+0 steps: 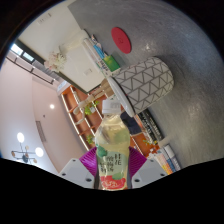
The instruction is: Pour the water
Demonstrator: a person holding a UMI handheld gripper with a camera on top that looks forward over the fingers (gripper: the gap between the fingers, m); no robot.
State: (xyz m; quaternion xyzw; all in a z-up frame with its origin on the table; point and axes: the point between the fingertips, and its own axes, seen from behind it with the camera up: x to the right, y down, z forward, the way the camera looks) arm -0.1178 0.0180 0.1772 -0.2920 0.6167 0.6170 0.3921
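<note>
Between the fingers [113, 168], clear plastic bottle [112, 140] gripped

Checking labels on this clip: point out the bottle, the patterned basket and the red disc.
bottle [112, 140]: gripper view, on its label.
basket [145, 82]: gripper view, on its patterned side.
red disc [122, 39]: gripper view, at its centre.

Tilted view. Grey table [185, 45] ahead of me, red disc [121, 38] on it, patterned white basket [147, 80] near the disc. Shelves [82, 108] beside the basket. Ceiling lights [20, 138] beyond the shelves.
</note>
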